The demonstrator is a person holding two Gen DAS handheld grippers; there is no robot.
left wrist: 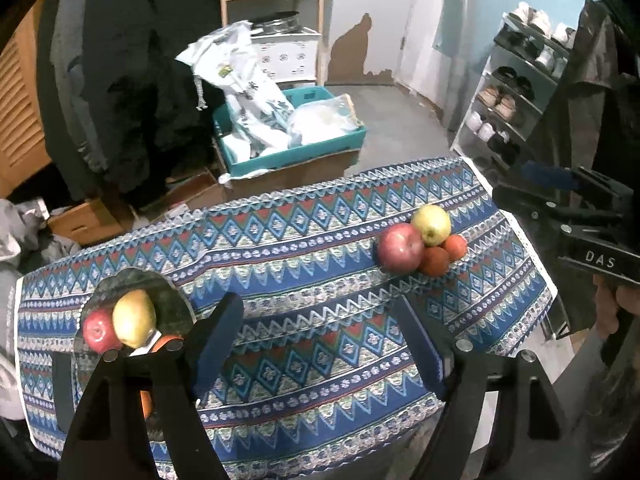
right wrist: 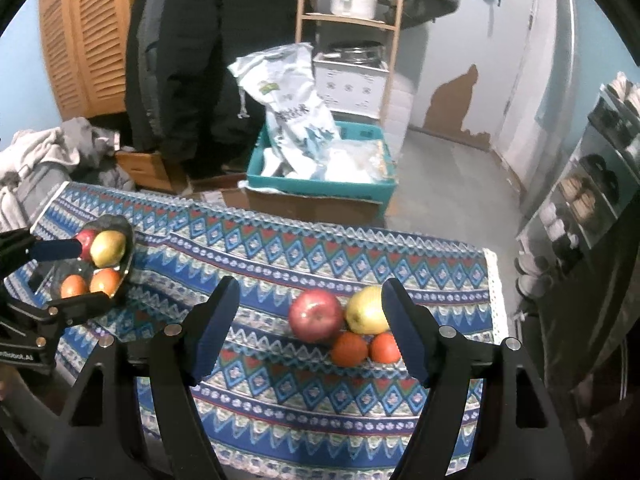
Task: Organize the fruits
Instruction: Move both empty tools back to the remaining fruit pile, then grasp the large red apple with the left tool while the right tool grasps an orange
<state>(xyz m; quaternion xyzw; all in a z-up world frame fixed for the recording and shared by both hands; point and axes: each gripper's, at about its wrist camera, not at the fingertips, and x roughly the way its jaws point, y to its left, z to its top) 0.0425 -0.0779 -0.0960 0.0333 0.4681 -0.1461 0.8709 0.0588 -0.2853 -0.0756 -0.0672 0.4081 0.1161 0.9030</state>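
A dark glass plate (right wrist: 127, 227) at the table's left holds a red apple (right wrist: 85, 238), a yellow apple (right wrist: 107, 249) and two oranges (right wrist: 105, 281); the plate also shows in the left wrist view (left wrist: 176, 300). On the cloth at the right lie a red apple (right wrist: 316, 315), a yellow apple (right wrist: 365, 310) and two oranges (right wrist: 349, 349), touching each other; this group also shows in the left wrist view (left wrist: 401, 247). My left gripper (left wrist: 320, 344) is open and empty beside the plate. My right gripper (right wrist: 310, 326) is open and empty, just in front of the loose fruit.
The table carries a blue patterned cloth (right wrist: 280, 400). Behind it stand a teal crate of bags (right wrist: 320, 188) on a cardboard box, a wooden shelf (right wrist: 348, 20) with pots, hanging dark coats (right wrist: 180, 60) and a shoe rack (left wrist: 516, 92) at the right.
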